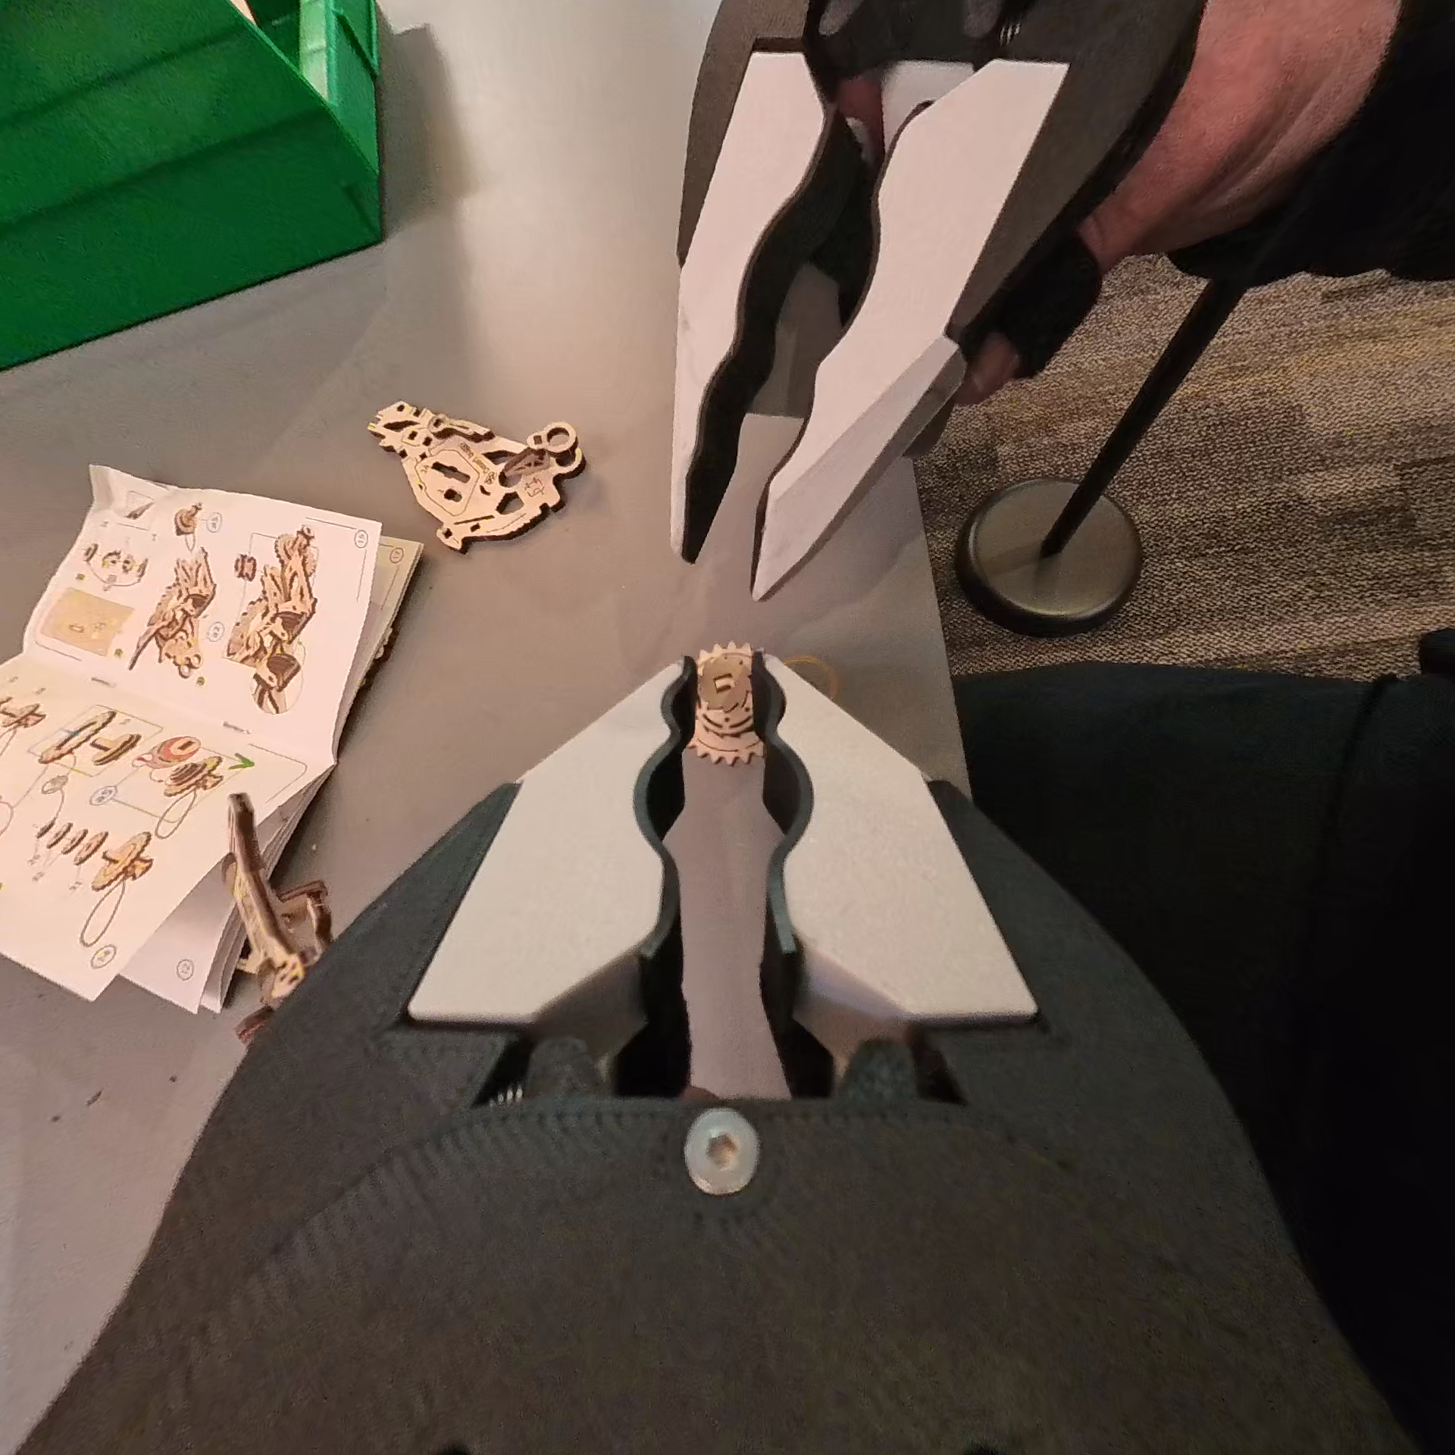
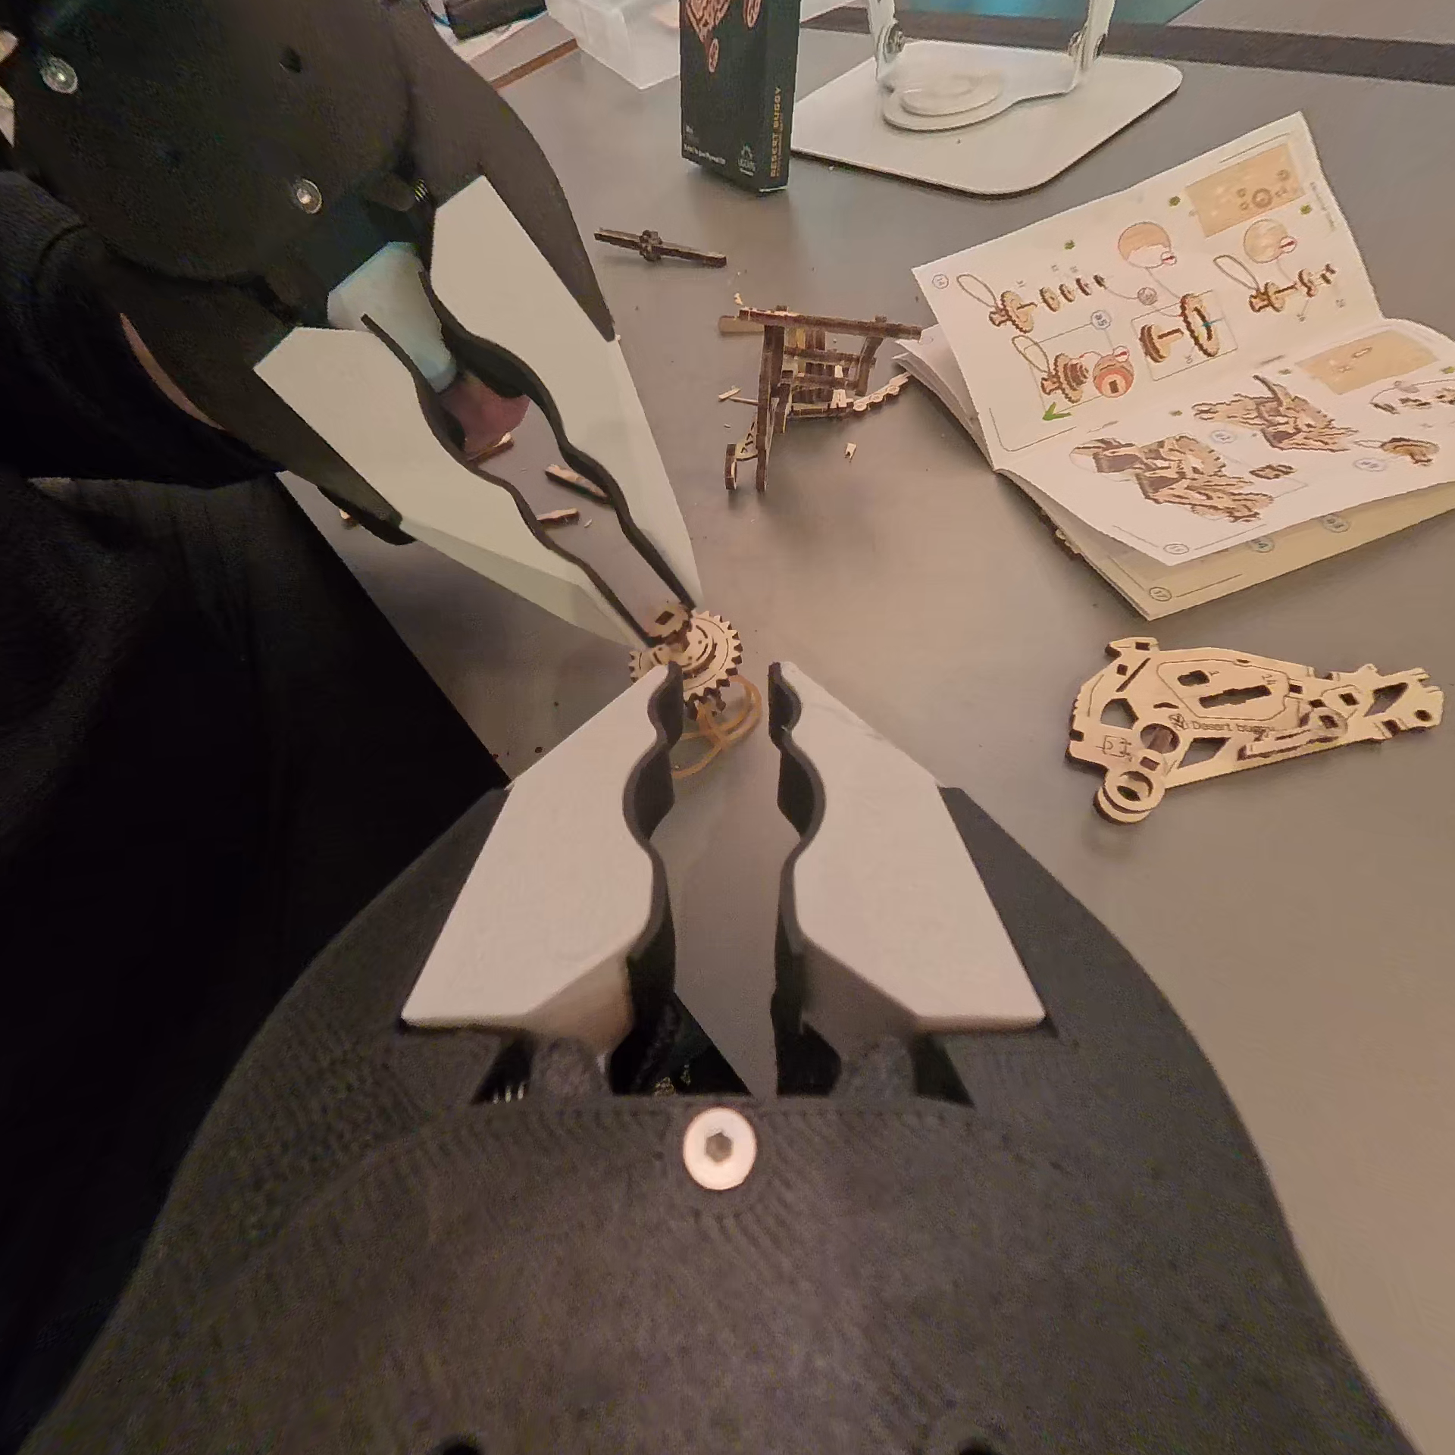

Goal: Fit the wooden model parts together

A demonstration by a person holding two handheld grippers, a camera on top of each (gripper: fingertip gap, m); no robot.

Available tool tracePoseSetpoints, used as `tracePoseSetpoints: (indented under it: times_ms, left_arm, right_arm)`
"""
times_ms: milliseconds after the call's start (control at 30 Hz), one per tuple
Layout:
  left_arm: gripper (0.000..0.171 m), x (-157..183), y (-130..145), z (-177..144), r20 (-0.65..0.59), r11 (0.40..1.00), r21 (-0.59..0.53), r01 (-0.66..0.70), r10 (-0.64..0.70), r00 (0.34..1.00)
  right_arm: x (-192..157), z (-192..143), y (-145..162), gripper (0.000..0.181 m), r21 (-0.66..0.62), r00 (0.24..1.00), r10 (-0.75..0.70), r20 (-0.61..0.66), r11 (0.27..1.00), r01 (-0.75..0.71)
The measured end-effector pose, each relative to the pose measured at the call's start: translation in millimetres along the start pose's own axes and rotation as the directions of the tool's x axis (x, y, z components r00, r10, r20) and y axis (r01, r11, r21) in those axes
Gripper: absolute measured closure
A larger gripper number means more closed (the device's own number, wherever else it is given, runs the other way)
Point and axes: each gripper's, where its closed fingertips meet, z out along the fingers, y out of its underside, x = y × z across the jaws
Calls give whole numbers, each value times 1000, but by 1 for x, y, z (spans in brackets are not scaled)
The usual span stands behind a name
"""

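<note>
Gripping a wooden gear assembly (image 1: 726, 712), the left claw (image 1: 718, 668) faces the empty, parted right claw (image 2: 718, 683).
One rubber band (image 2: 720, 728) lies half hidden behind it on the desk (image 2: 905, 630); one flat side panel (image 2: 1252, 720), one booklet (image 2: 1228, 409).

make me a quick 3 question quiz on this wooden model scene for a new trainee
1. True or false: the left gripper is shut on the wooden gear assembly.
2. Multiple choice: where does the flat wooden side panel lie? A) on the grey table, apart from both grippers B) between the right gripper's fingers C) on top of the instruction booklet
3. Fill in: the right gripper is ____ and holds nothing.

Key: 1 true; 2 A; 3 open
</note>
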Motion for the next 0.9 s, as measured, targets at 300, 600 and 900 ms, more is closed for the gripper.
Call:
tracePoseSetpoints:
  times_ms: [300, 600, 900]
  left_arm:
    - [160, 1, 4, 4, 5, 1000, -28, 2, -2, 1000]
    - [160, 0, 3, 5, 33, 999, -31, 34, -33, 999]
    - [160, 1, 3, 4, 71, 999, -22, 43, -41, 997]
  right_arm:
    - [-1, 3, 0, 163, -1, 1000, -2, 8, 1000, 2]
    - [-1, 7, 3, 165, -12, 1000, 2, 13, 1000, -2]
    - [1, 15, 5, 167, -35, 1000, -6, 0, 999, 6]
